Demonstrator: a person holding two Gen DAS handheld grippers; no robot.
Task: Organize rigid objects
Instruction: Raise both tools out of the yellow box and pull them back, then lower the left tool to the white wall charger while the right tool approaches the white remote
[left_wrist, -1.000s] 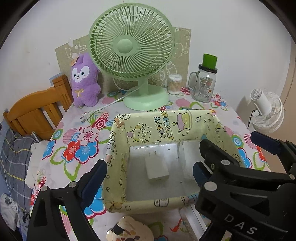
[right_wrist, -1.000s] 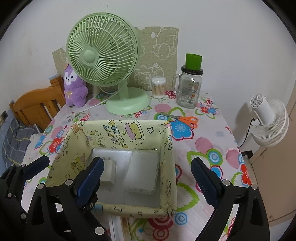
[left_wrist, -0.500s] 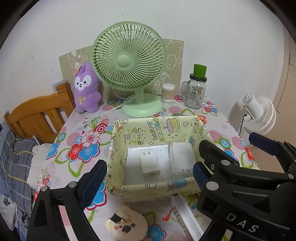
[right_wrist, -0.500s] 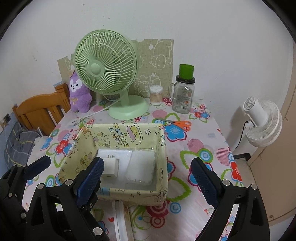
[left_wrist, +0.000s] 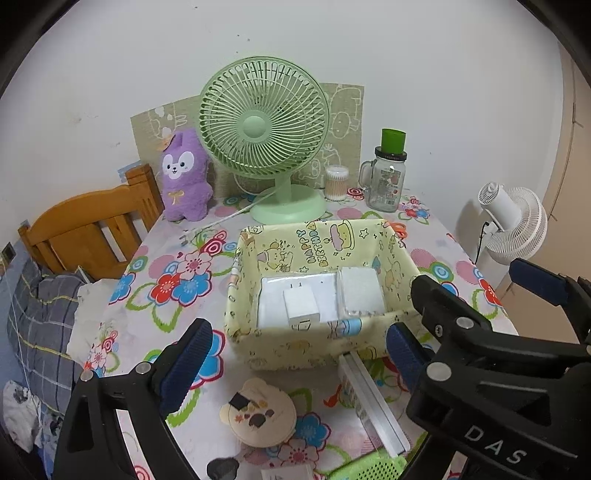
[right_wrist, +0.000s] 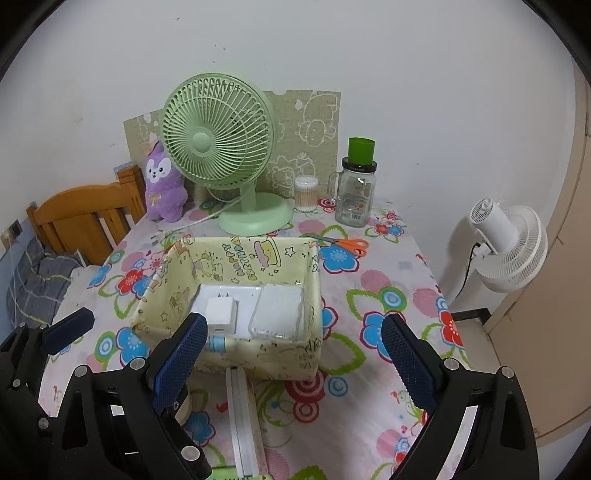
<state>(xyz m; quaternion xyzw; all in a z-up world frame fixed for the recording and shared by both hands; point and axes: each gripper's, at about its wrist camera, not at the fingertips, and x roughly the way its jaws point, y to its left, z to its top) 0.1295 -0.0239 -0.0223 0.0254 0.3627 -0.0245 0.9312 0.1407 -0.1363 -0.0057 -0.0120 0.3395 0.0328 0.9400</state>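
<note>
A yellow cartoon-print fabric basket (left_wrist: 288, 347) (right_wrist: 258, 356) stands mid-table. Inside lie a white charger plug (left_wrist: 301, 308) (right_wrist: 219, 312) on a flat white box (left_wrist: 325, 291), and a clear plastic case (left_wrist: 360, 291) (right_wrist: 277, 310). In front of the basket lie a long white box (left_wrist: 373, 402) (right_wrist: 242, 417), a round bear-shaped compact (left_wrist: 258, 413) and a green perforated item (left_wrist: 369, 469). My left gripper (left_wrist: 295, 363) is open and empty, held above the near table edge. My right gripper (right_wrist: 291, 360) is open and empty beside it, on the right.
A green desk fan (left_wrist: 264, 122), a purple plush (left_wrist: 184, 173), a cotton-swab tub (left_wrist: 336, 182) and a glass jar with green cup (left_wrist: 388, 177) stand at the back. Orange scissors (right_wrist: 347, 243) lie behind the basket. A wooden chair (left_wrist: 92, 225) stands left, a white floor fan (left_wrist: 517, 221) right.
Both grippers have pulled back and risen away from the basket, staying open. The compact, long white box and green item have come into view in front of the basket.
</note>
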